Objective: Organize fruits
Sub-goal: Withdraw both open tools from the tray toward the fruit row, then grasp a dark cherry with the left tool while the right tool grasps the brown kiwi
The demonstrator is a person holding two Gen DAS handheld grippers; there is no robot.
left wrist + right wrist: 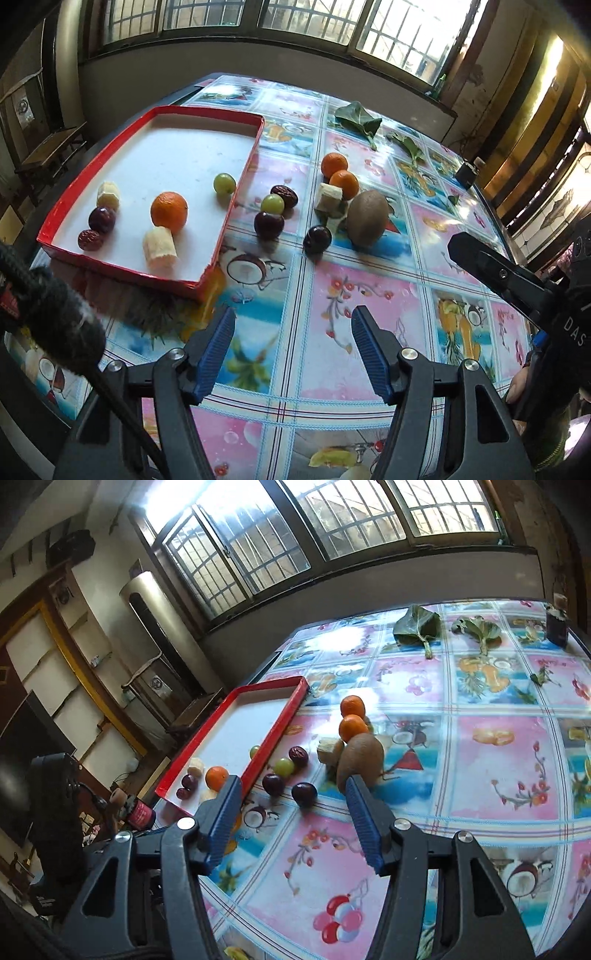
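Observation:
A red tray (236, 192) (280, 720) lies on the table's left and holds an orange (169, 212), a green grape (224, 183), two banana pieces (160, 249), a dark plum (102, 219) and a red date (89, 240). Right of it on the cloth lie two oranges (334, 165) (352, 705), a banana piece (330, 195), a kiwi (368, 218) (360, 757), a grape (272, 203), a date (284, 195) and two plums (317, 239) (304, 794). My left gripper (293, 325) is open and empty, above the cloth near the front. My right gripper (293, 794) is open and empty, short of the plums.
Two green leaves (358, 120) (417, 622) lie at the table's far side. A small dark jar (557, 626) stands at the far right corner. The right gripper's arm (517, 280) shows at the left wrist view's right edge. The table's left edge runs just beyond the tray.

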